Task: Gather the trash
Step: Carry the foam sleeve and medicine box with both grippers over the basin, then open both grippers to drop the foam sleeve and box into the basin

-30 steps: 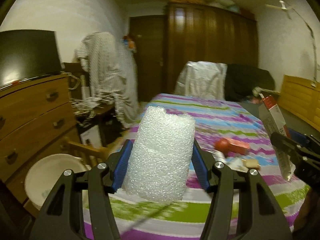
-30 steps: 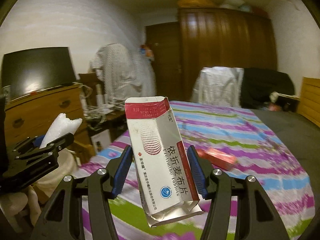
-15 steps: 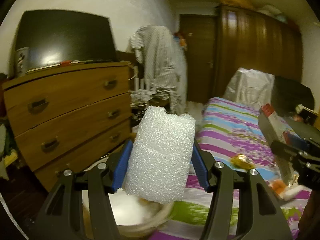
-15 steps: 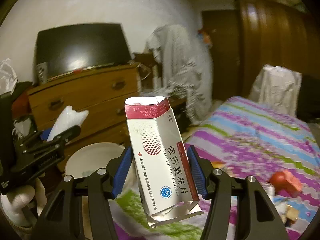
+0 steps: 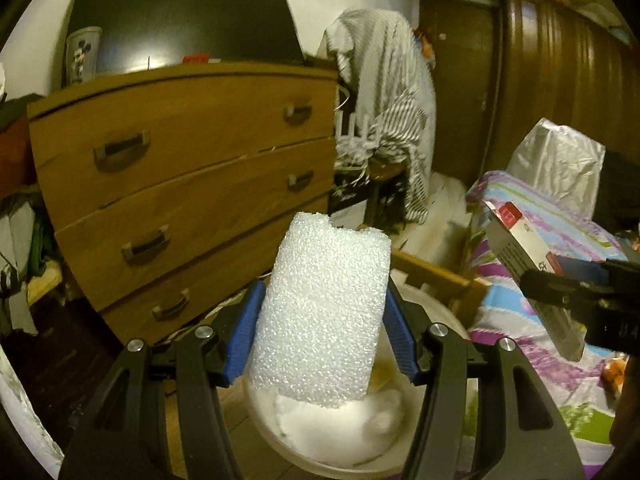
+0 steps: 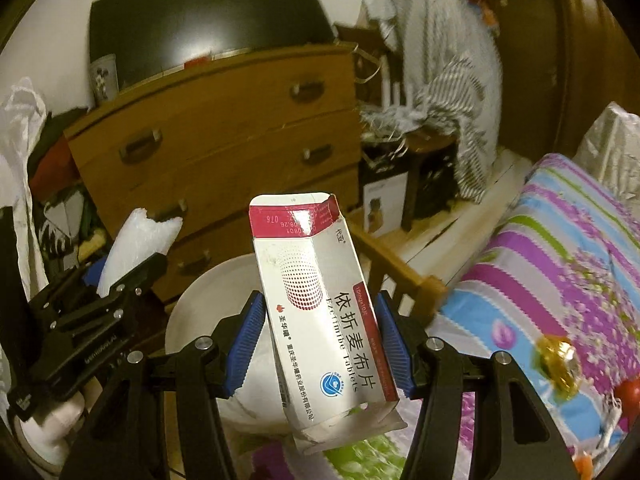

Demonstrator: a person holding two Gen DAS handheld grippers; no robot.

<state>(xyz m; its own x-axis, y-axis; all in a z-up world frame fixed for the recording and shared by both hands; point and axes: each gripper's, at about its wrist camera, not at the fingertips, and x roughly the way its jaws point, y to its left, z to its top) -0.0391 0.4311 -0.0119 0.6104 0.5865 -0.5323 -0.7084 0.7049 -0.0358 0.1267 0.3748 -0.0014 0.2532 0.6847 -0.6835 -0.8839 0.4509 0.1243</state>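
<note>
My left gripper [image 5: 322, 328] is shut on a white foam block [image 5: 320, 312], which stands upright between the blue pads just above a white basin [image 5: 444, 312] holding white scraps. My right gripper [image 6: 320, 336] is shut on a red-and-white tablet box [image 6: 320, 320] with its top flap open; it hangs over the same basin [image 6: 200, 304]. In the right wrist view the left gripper [image 6: 108, 280] with the foam [image 6: 138, 240] shows at the left. In the left wrist view the right gripper [image 5: 580, 292] and its box [image 5: 520, 248] show at the right.
A wooden chest of drawers [image 5: 192, 184] stands behind the basin with a dark screen [image 5: 180, 20] on top. A striped cloth [image 5: 392, 92] hangs on a chair. The bed with a striped cover [image 6: 560, 272] lies at the right, carrying a gold wrapper [image 6: 556, 364] and a red object [image 6: 628, 396].
Both grippers have swung left from over the bed towards the chest of drawers and now hang over the white basin. Each still holds its item as before.
</note>
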